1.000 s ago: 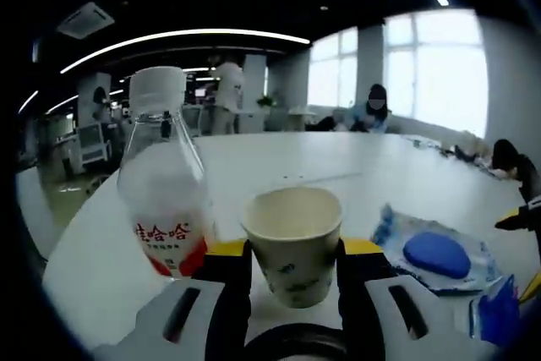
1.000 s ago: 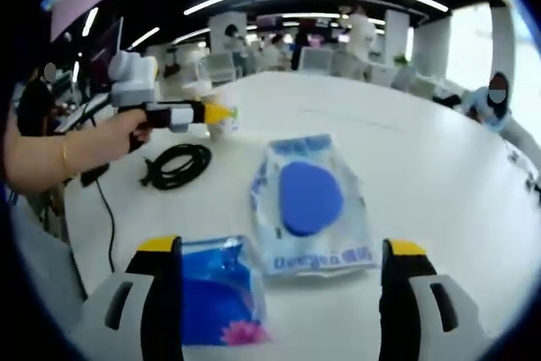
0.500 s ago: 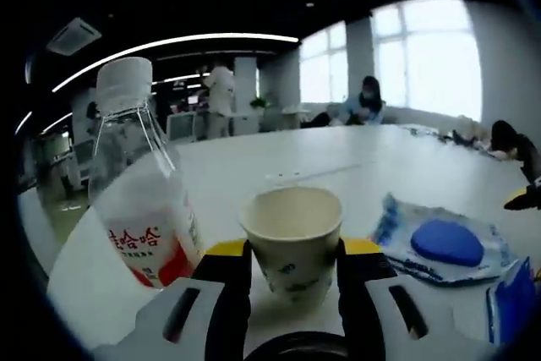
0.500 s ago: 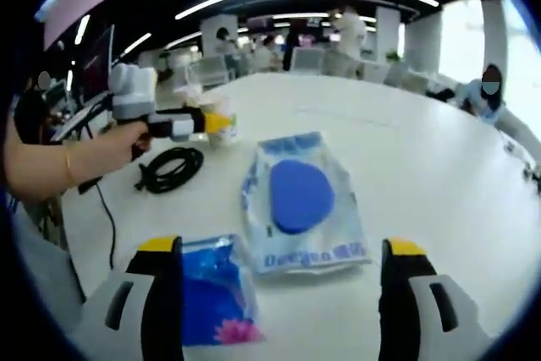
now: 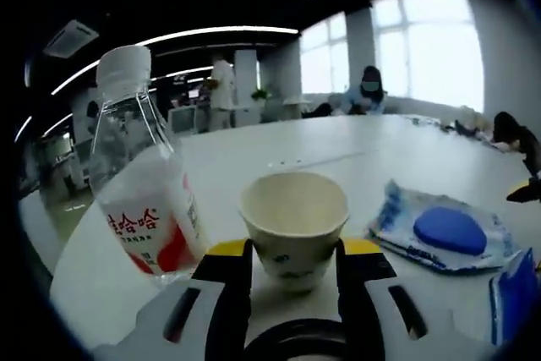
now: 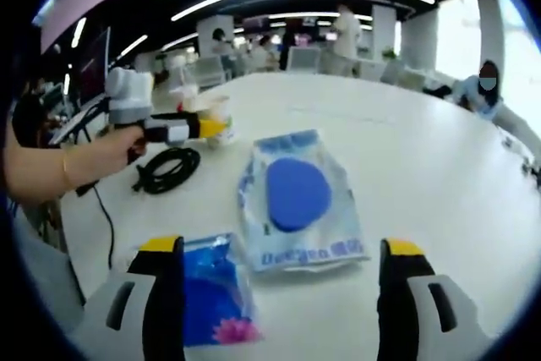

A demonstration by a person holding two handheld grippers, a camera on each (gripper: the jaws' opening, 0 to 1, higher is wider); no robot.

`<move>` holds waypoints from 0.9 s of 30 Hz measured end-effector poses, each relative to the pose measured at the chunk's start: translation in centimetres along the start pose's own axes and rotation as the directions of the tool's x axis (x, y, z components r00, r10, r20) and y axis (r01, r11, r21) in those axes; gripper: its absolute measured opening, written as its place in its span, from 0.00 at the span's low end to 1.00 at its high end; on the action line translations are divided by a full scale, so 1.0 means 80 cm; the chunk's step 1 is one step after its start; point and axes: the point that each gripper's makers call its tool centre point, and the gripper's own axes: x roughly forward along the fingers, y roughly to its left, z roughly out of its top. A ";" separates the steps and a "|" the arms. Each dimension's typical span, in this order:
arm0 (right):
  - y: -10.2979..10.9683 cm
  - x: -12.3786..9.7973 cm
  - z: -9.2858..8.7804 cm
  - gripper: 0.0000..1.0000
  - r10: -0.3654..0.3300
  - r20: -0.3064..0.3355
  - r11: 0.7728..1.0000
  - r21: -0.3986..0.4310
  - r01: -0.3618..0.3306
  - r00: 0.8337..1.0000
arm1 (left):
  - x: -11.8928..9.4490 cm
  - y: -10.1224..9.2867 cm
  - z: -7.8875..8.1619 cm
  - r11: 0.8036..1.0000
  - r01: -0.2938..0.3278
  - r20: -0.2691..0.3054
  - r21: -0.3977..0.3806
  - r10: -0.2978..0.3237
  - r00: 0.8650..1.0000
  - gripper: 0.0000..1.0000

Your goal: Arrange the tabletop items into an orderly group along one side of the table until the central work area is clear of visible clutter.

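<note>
My left gripper (image 5: 294, 253) clamps the paper cup (image 5: 293, 221) at lower centre (bottle (image 5: 144, 183) at left), while my right gripper (image 6: 282, 251) gapes, released, over the blue-disc packet (image 6: 296, 200).

Cup (image 5: 293, 221) between bottle (image 5: 142, 188) and packet (image 5: 444, 232)

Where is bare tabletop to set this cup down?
Free: the wide white table beyond the clear pouch. Crowded: the near edge, where bottle, paper cup, black cable and blue packet cluster.
</note>
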 end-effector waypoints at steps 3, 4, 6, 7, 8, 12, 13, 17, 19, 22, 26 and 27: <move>-0.003 0.000 -0.001 0.94 -0.014 -0.002 1.000 0.008 0.014 1.000 | -0.003 -0.002 -0.005 1.000 0.006 -0.020 -0.025 -0.006 1.000 0.40; -0.004 -0.001 0.000 0.94 -0.015 -0.001 1.000 0.009 0.015 1.000 | -0.005 -0.003 -0.005 1.000 0.005 -0.017 -0.029 -0.005 1.000 0.42; -0.005 -0.001 0.000 0.95 -0.018 0.001 1.000 0.019 0.018 1.000 | -0.006 -0.003 -0.005 0.999 0.006 -0.019 -0.034 -0.006 1.000 0.43; -0.007 -0.002 0.001 0.95 -0.021 0.004 0.999 0.028 0.021 1.000 | -0.008 -0.004 -0.005 0.999 0.010 -0.021 -0.036 -0.011 1.000 0.43; -0.007 -0.002 0.001 0.95 -0.021 0.006 0.999 0.032 0.021 1.000 | -0.010 -0.005 -0.004 0.999 0.011 -0.022 -0.042 -0.012 1.000 0.45; -0.010 -0.005 0.006 0.95 -0.022 0.019 0.996 0.084 0.021 1.000 | -0.021 -0.022 -0.006 0.994 0.073 -0.049 -0.078 -0.077 0.996 0.56; -0.009 -0.006 0.007 0.95 -0.017 0.019 0.994 0.104 0.015 1.000 | -0.024 -0.024 -0.005 0.994 0.079 -0.045 -0.072 -0.082 0.996 0.59; -0.012 -0.010 0.016 0.95 -0.002 0.044 0.982 0.191 -0.007 0.999 | -0.035 -0.034 -0.003 0.992 0.118 -0.047 -0.047 -0.120 0.992 0.65; -0.015 -0.014 0.019 0.94 -0.018 0.050 0.978 0.207 0.007 0.999 | -0.044 -0.037 0.001 0.991 0.129 -0.040 -0.045 -0.131 0.991 0.67; -0.018 -0.019 0.021 0.94 -0.036 0.053 0.972 0.235 0.023 0.998 | -0.056 -0.039 0.004 0.991 0.128 -0.035 -0.041 -0.130 0.991 0.70; -0.019 -0.024 0.020 0.93 -0.059 0.046 0.969 0.242 0.046 0.997 | -0.070 -0.040 0.005 0.991 0.132 -0.038 -0.033 -0.133 0.990 0.73; -0.020 -0.026 0.019 0.93 -0.064 0.042 0.968 0.244 0.052 0.997 | -0.074 -0.042 0.005 0.990 0.135 -0.039 -0.032 -0.136 0.990 0.75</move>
